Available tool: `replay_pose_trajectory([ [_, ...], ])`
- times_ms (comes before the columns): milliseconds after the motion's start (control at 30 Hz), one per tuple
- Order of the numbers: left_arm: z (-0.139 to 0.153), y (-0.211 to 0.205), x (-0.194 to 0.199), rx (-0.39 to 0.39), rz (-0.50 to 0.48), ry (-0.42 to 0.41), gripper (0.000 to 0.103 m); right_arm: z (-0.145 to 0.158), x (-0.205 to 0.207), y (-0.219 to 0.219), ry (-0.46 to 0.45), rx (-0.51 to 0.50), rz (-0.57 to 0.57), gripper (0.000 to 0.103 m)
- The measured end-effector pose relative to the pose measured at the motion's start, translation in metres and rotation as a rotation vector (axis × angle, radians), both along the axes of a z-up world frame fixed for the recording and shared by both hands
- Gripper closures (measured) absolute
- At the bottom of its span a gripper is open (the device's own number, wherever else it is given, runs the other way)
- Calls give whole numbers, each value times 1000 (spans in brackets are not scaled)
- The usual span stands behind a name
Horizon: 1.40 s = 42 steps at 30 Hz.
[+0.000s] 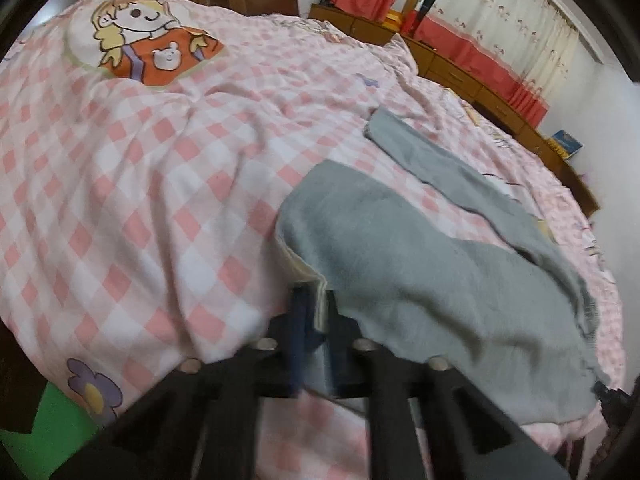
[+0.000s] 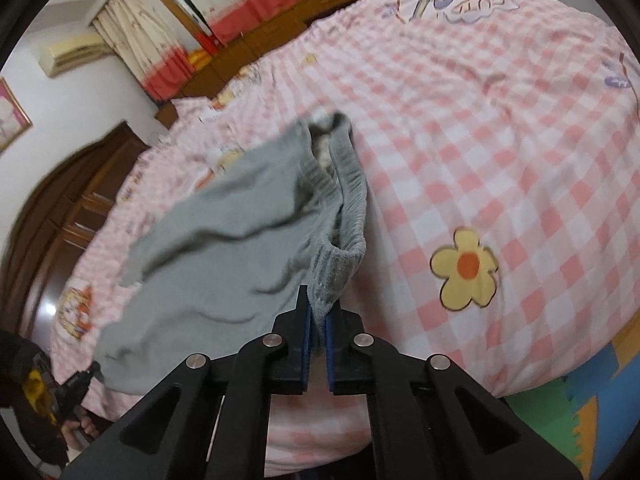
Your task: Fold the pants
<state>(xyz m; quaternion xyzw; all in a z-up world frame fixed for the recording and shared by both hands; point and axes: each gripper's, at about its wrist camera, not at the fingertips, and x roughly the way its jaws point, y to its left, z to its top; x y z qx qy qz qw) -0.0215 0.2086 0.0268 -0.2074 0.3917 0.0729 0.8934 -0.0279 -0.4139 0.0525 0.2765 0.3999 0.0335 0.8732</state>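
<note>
Left gripper (image 1: 316,316): jaws nearly closed, clamped on a layered edge of the grey pants (image 1: 420,288). Right gripper (image 2: 319,320): jaws nearly closed, pinching the ribbed waistband at its corner. The pants hang between the two grippers, partly lifted, over the pink checked bed cover (image 1: 160,184), with one leg trailing flat across the cover

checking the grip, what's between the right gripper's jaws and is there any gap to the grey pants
No gap: the right gripper has its jaws shut on the ribbed waistband edge of the grey fleece pants, nothing else between, seen in the right wrist view.
</note>
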Motion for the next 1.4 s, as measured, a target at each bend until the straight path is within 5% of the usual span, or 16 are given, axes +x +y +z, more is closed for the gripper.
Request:
replay_pose_trajectory([
  [233, 54, 4, -23, -20, -36, -101, 100, 30, -17, -8, -73, 47, 0, 97],
  [400, 72, 8, -28, -10, -36, -104, 100, 17, -22, -13, -26, 23, -8, 97],
  [667, 9, 18, -24, 27, 0, 92, 100, -42, -8, -4, 170, -113, -7, 93],
  [800, -4, 22, -25, 7, 8, 120, 100, -36, -9, -1, 175, -174, -1, 82],
  [900, 4, 16, -24, 86, 2, 115, 99, -25, -12, -5, 189, -211, -15, 72],
  [1067, 25, 14, -25, 147, 11, 81, 71, 7, -11, -14, 150, -243, -19, 72],
  [1267, 51, 1, 2, 173, -54, 52, 58, 38, 40, -19, 90, -193, 18, 72],
  [1400, 62, -14, 32, 174, -94, 42, 52, 31, 92, -24, 94, -61, 43, 72],
])
